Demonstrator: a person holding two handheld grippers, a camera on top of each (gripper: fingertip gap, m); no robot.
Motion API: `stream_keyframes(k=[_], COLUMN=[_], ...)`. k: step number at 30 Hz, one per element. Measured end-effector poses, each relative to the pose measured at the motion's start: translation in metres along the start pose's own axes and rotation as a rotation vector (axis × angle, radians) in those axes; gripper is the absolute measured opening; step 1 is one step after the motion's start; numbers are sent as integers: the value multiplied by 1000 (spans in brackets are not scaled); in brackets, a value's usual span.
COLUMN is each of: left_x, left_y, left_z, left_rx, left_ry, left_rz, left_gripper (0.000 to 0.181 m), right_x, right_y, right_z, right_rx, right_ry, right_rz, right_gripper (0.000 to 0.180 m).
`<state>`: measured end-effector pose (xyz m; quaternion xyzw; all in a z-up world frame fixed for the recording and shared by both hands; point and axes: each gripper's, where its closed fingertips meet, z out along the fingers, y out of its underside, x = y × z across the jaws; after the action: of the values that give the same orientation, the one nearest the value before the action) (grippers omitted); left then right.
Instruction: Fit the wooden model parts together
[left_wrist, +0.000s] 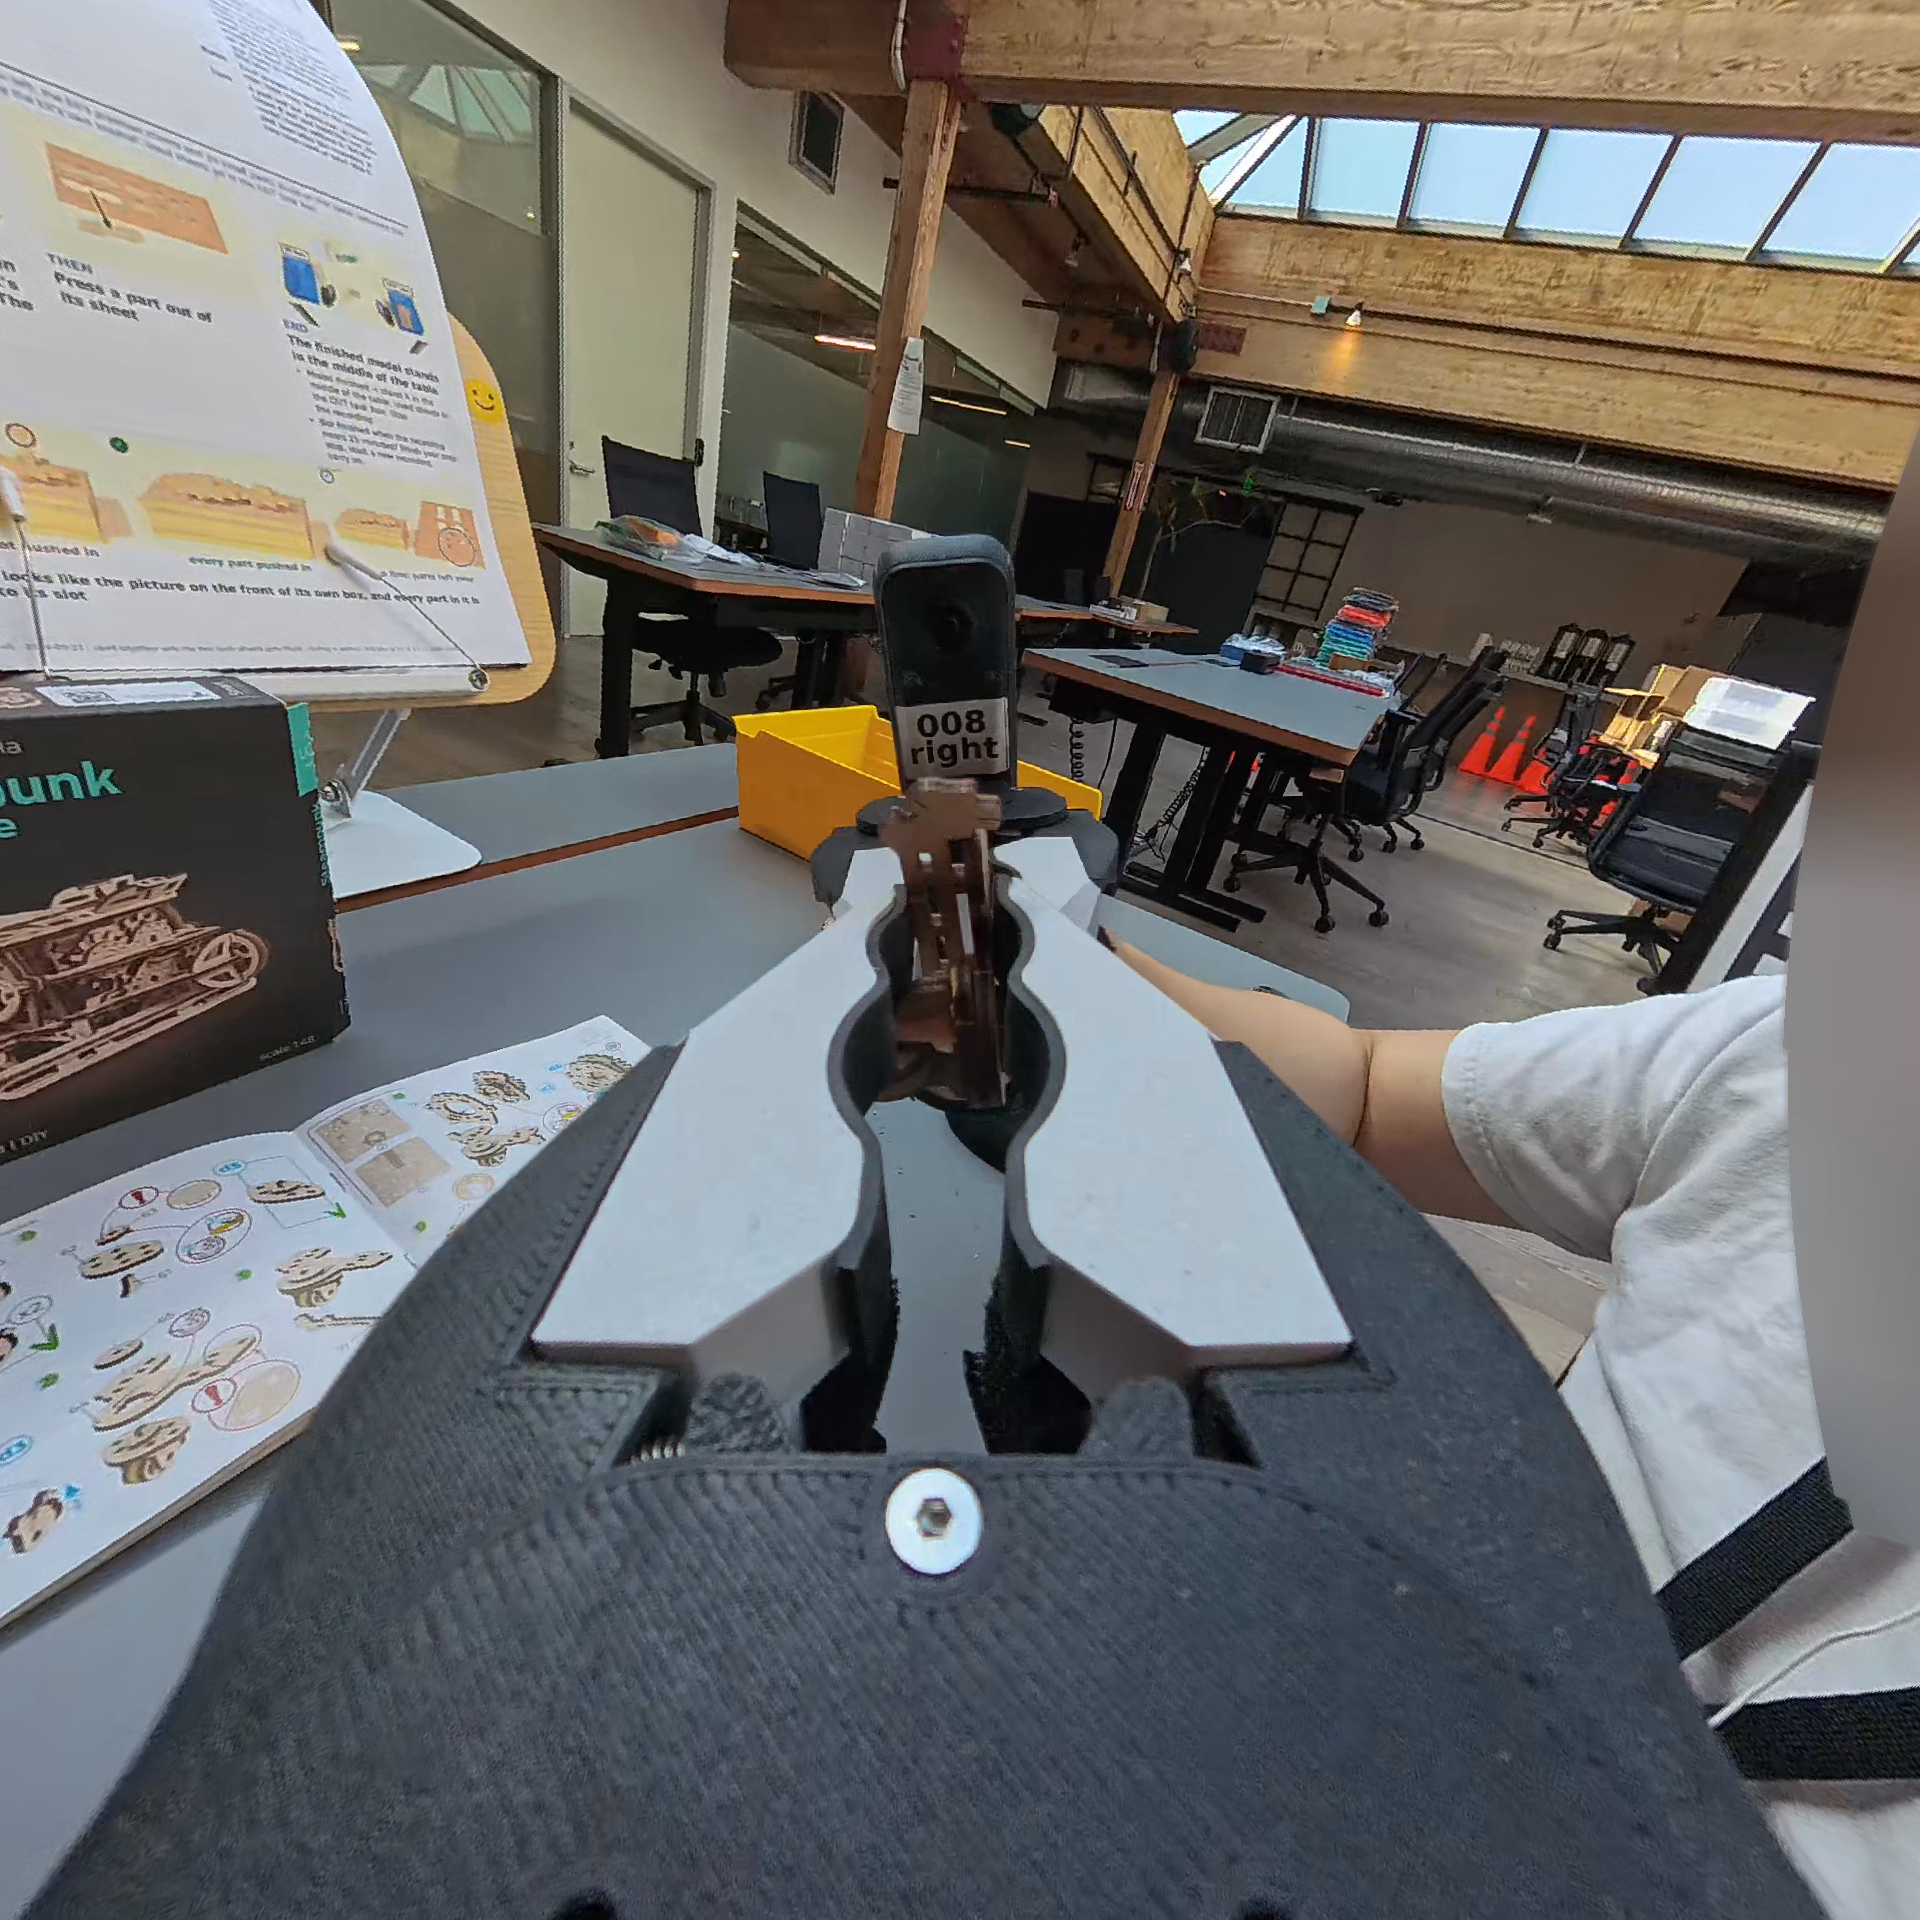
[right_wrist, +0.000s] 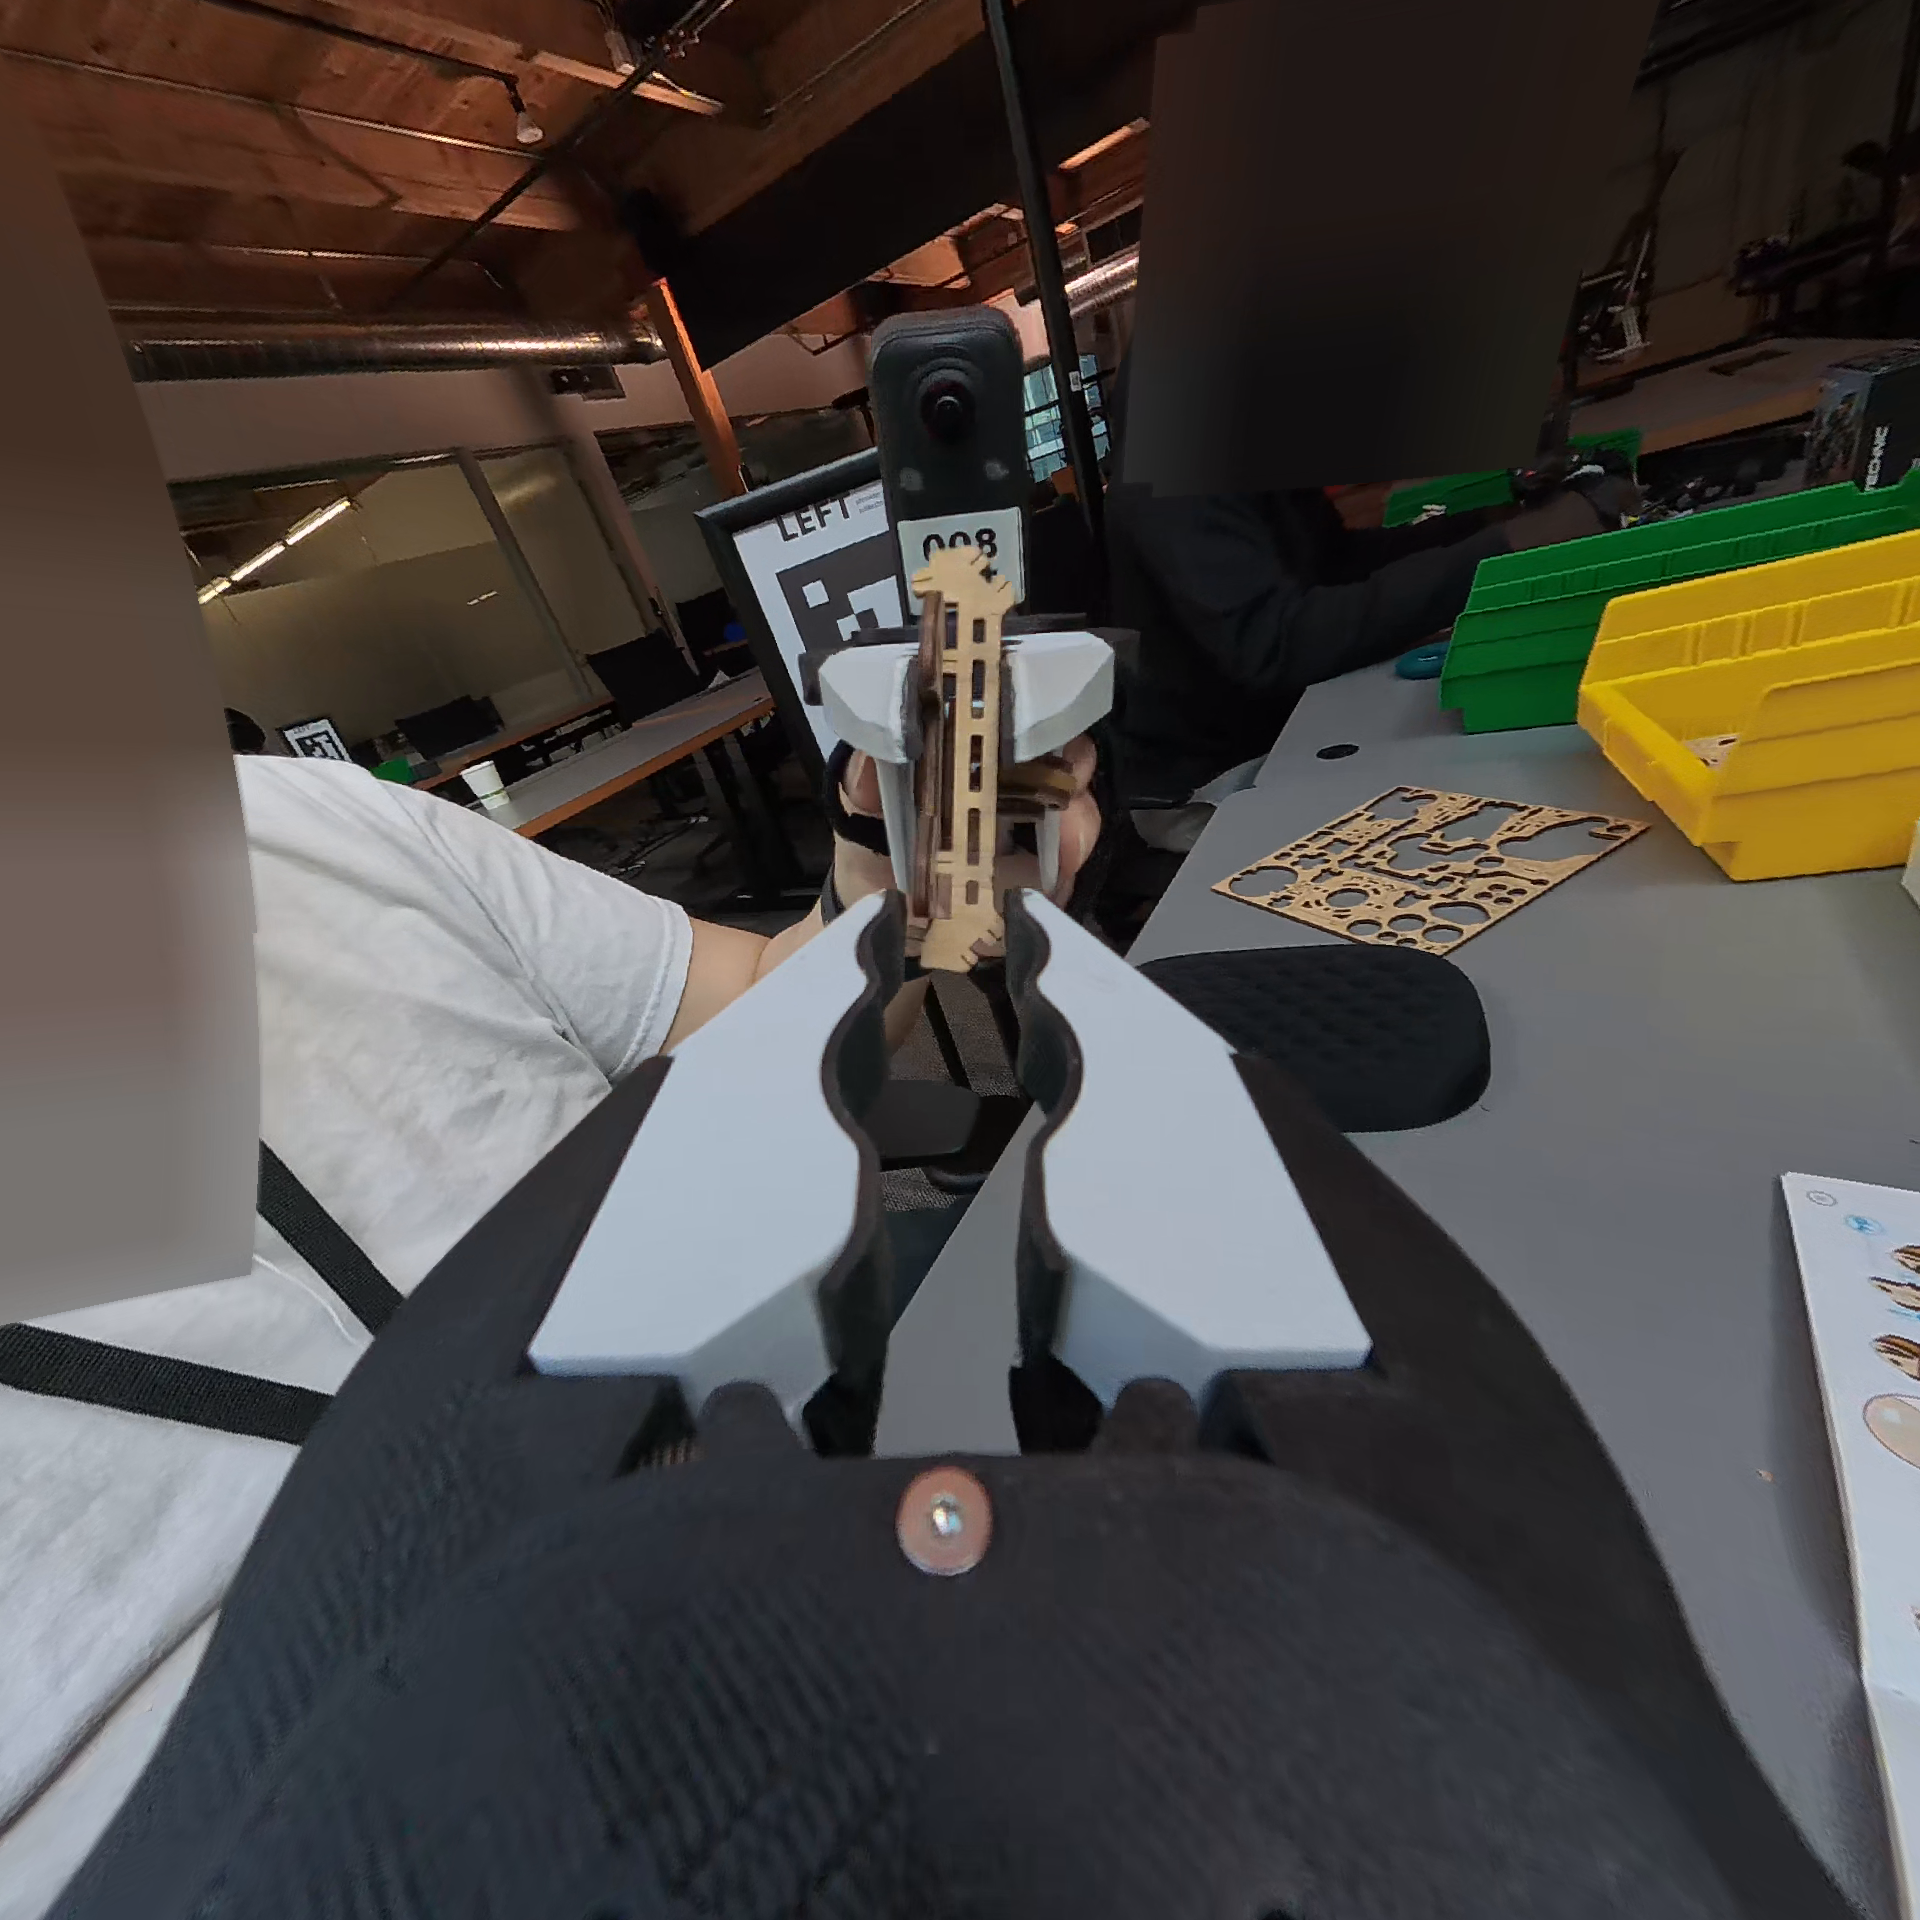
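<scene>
Left gripper (left_wrist: 951, 935) clenched on slotted wooden model assembly (right_wrist: 961, 769) held above grey desk (right_wrist: 1558, 1195), right gripper (right_wrist: 951, 935) clamping its lower end, punched-out plywood sheet (right_wrist: 1429, 868) at 2 o'clock, yellow bin (right_wrist: 1766, 748) beyond

Right tongs (right_wrist: 951, 925) nipping slotted wooden strip (right_wrist: 961, 769), left tongs (right_wrist: 961, 717) clamping it opposite, punched-out sheet (right_wrist: 1434, 868) on table (right_wrist: 1558, 1195)

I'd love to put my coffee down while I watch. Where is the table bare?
Bare grey tabletop lies between the punched-out wooden sheet and the white instruction booklet. Another patch sits between the dark model box and the yellow plastic bin. Around the open booklet it is crowded.
</scene>
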<state>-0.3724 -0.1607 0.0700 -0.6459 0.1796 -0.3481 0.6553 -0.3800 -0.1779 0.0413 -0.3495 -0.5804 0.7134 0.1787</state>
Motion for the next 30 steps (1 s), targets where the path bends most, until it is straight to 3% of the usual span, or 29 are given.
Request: stream_keyframes(k=[8, 11, 18, 21, 30], left_x=[-7, -3, -2, 2, 11], left_y=[18, 19, 24, 26, 27], left_z=[1, 3, -1, -1, 1], left_rx=[-146, -159, -194, -214, -211], left_ry=[-108, -81, -46, -13, 22], left_rz=[197, 184, 164, 183, 214], left_gripper=[22, 15, 24, 15, 11], right_x=[7, 5, 4, 2, -4], right_y=[-3, -4, -7, -2, 3], right_z=[-8, -9, -13, -12, -11], right_rx=[-17, -26, -47, -81, -192], right_ry=[52, 55, 73, 65, 111], right_rz=[-19, -44, -73, -81, -195], right_gripper=[16, 14, 13, 14, 15])
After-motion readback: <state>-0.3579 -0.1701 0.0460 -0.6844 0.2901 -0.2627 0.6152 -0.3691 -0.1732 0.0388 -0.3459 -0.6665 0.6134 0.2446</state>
